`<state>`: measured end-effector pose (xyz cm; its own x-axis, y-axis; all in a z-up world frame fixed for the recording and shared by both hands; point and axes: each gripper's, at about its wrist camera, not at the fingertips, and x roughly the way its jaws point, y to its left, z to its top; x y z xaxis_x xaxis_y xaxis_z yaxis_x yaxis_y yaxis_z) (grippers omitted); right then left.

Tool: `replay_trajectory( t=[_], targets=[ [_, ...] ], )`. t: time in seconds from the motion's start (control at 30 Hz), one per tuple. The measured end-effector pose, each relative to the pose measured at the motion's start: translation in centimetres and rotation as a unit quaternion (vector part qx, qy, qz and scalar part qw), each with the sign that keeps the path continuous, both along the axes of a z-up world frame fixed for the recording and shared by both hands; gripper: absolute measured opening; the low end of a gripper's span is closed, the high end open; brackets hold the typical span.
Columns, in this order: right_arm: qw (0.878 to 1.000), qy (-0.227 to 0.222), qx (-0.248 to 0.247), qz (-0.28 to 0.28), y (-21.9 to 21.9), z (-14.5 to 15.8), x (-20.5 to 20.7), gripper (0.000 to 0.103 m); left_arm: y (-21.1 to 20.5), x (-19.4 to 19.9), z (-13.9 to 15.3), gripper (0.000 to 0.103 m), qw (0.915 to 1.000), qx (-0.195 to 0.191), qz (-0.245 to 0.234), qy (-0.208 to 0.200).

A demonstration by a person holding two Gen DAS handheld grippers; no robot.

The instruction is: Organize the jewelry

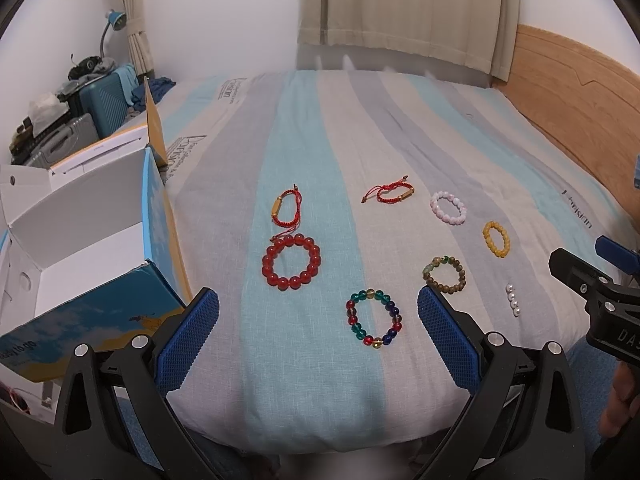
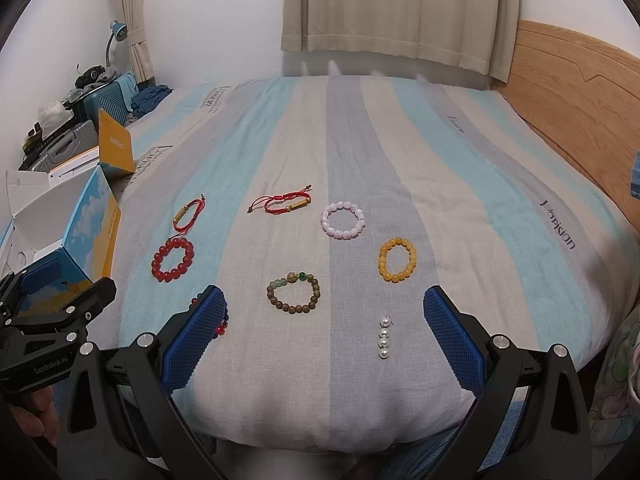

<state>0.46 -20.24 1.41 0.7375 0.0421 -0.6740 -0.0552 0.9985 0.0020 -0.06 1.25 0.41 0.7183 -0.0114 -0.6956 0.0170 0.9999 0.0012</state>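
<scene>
Bracelets spread flat on bedspread point(image 1: 304, 152), well apart; box point(image 1: 96, 240) open at left, nothing seen inside. Left gripper point(image 1: 318, 320) and right gripper point(image 2: 324, 316) held wide open, nothing gripped. Risks judged: bedspread pinched with beads; pearl string point(image 2: 385, 336) rolled off pads; red cord point(image 2: 280, 202) snagged.

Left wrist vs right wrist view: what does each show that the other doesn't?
Only the left wrist view shows the multicolour bead bracelet whole and the floor of the open box.

Only the right wrist view shows the left gripper from outside; there the multicolour bracelet is mostly hidden behind a finger.

Both show the red bead bracelet, two red cord bracelets, the pink, yellow and brown bracelets, the pearl strand and the striped bedcover.
</scene>
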Motion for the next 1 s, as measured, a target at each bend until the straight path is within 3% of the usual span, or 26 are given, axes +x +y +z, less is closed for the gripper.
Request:
replay_trajectory(
  t=[1.0],
  targets=[
    [1.0,0.001,0.0,0.0,-0.07,0.03,-0.07,0.096,-0.61,0.31,-0.11,0.097,1.0,0.003,-0.005,0.005]
  ],
)
